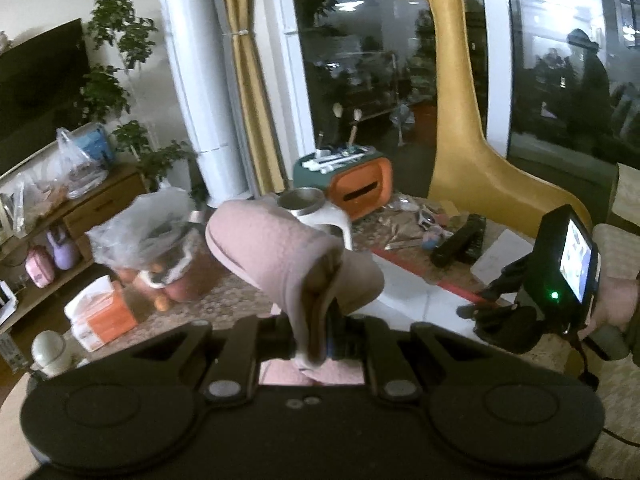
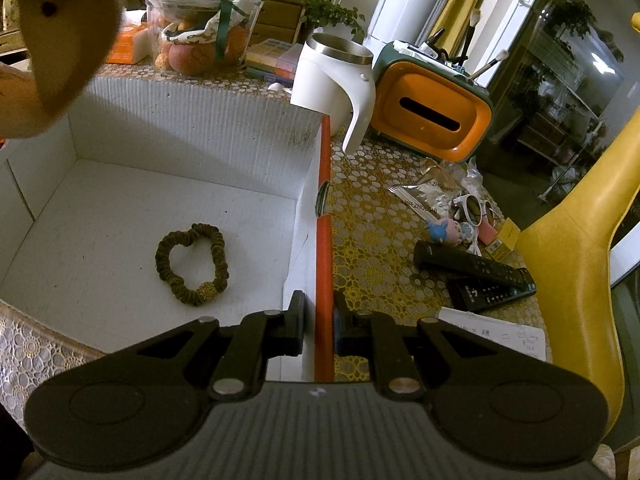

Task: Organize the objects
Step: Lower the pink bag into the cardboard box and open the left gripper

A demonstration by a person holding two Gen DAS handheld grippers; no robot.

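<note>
My left gripper (image 1: 320,340) is shut on a pink fleece item (image 1: 280,256), which folds up and forward from between the jaws, lifted off the table. The same item shows at the top left of the right wrist view (image 2: 60,40), above the far left corner of a white cardboard box (image 2: 180,120). A dark green scrunchie (image 2: 192,264) lies on the box floor. My right gripper (image 2: 320,312) is shut on the box's orange-edged right wall (image 2: 325,240). In the left wrist view the right gripper (image 1: 488,304) sits at the right, over the box edge (image 1: 420,292).
On the lace-covered table right of the box are a white mug with a steel rim (image 2: 336,80), an orange and green tissue box (image 2: 432,116), sunglasses (image 2: 476,208), two remotes (image 2: 476,272) and a sheet of paper (image 2: 496,332). A bag of fruit (image 2: 200,40) stands behind the box. A yellow giraffe figure (image 1: 460,120) stands to the right.
</note>
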